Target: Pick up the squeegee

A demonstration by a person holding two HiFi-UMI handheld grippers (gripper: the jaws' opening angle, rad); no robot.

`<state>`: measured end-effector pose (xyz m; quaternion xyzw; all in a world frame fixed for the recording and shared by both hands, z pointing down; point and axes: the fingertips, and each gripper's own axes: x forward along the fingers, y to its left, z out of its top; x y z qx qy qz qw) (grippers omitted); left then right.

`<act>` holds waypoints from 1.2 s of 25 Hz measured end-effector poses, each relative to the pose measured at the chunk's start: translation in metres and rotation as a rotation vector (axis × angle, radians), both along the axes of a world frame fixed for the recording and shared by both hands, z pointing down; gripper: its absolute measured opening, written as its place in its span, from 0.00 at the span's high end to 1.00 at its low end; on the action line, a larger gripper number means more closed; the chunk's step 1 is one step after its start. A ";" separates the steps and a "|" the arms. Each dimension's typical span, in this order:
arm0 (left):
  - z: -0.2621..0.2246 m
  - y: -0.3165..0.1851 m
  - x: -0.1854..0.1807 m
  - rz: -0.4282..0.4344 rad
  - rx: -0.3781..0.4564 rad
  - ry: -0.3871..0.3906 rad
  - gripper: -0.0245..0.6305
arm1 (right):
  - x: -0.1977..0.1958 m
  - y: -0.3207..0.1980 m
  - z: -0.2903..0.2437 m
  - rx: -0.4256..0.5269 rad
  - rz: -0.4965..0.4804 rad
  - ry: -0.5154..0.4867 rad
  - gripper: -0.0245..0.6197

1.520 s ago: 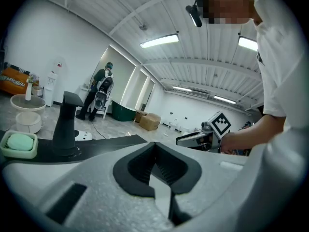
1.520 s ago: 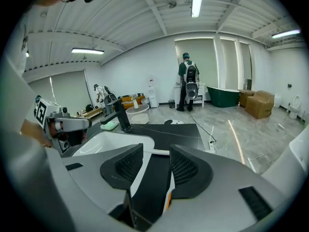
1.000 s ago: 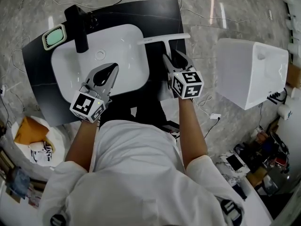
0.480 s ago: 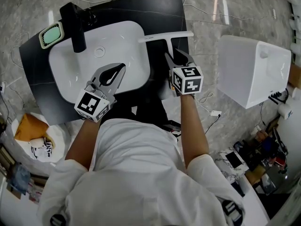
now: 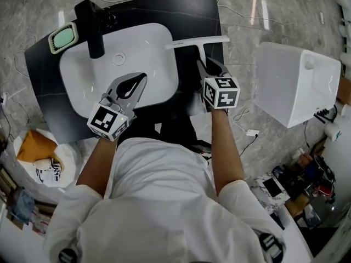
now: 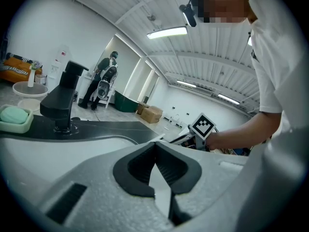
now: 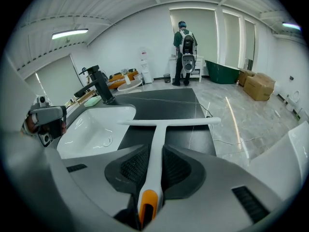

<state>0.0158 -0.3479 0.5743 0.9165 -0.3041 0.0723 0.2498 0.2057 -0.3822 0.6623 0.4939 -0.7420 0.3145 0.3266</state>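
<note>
On the black tabletop (image 5: 194, 12), right gripper (image 5: 208, 66) jaws have just closed onto the squeegee (image 5: 198, 41) handle; left gripper (image 5: 140, 78) stays together, empty.

My right claw (image 5: 207, 64) has black-and-white squares. The squeegee (image 7: 155, 129) is white with an orange end. The sink (image 5: 148, 48) is white.

The white T-shaped squeegee (image 5: 199, 44), orange at the handle's end, lies flat on the dark desk (image 5: 186, 10) just right of the basin (image 5: 148, 53), crossbar farthest away. Its handle runs between the jaws of the right claw (image 7: 155, 152), which have just been closing and seem to touch it.
</note>
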 end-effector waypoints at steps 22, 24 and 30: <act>-0.041 0.016 -0.022 -0.033 0.082 0.034 0.94 | -0.018 0.004 -0.075 0.185 0.003 -0.049 0.83; -0.053 0.012 -0.026 -0.039 0.110 0.038 0.94 | -0.023 0.001 -0.093 0.227 -0.003 -0.057 0.83; -0.097 0.011 -0.031 -0.055 0.202 0.045 0.94 | -0.037 0.000 -0.156 0.357 -0.048 -0.082 0.83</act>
